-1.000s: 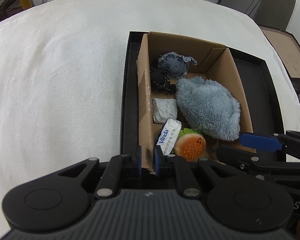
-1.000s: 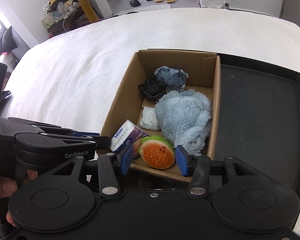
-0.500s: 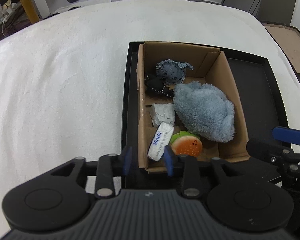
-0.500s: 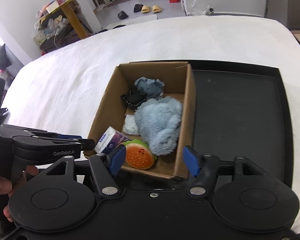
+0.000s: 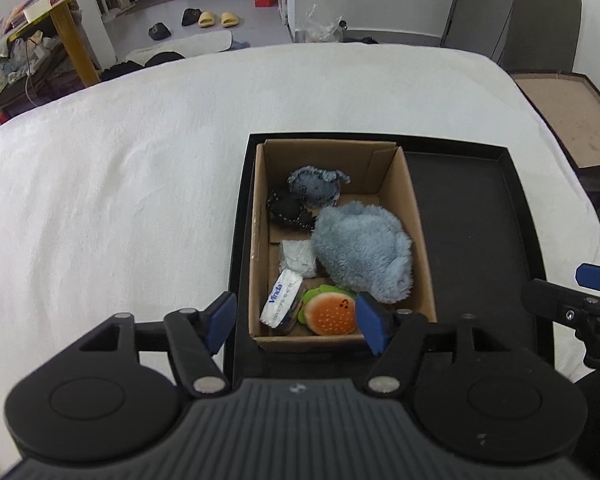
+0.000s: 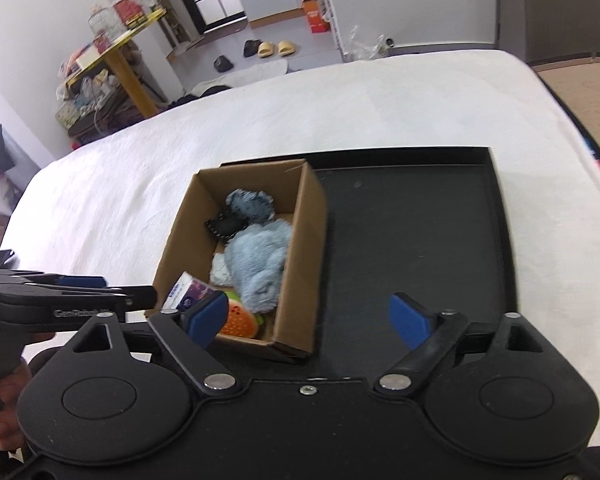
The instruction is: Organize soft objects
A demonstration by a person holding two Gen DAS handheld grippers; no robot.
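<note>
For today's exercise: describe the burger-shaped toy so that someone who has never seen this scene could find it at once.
On the white bed lies a black tray holding an open cardboard box. The burger toy sits at the box's near end, between a Vinda tissue pack and a fluffy blue plush; it alone is orange.

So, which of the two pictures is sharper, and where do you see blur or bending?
Left wrist view: sharp; the "Vinda" print on the white tissue pack is readable, though the fisheye bows the white padded surface. Right wrist view: motion-blurred, smearing the brown cardboard box edges and the fluffy light-blue plush.
</note>
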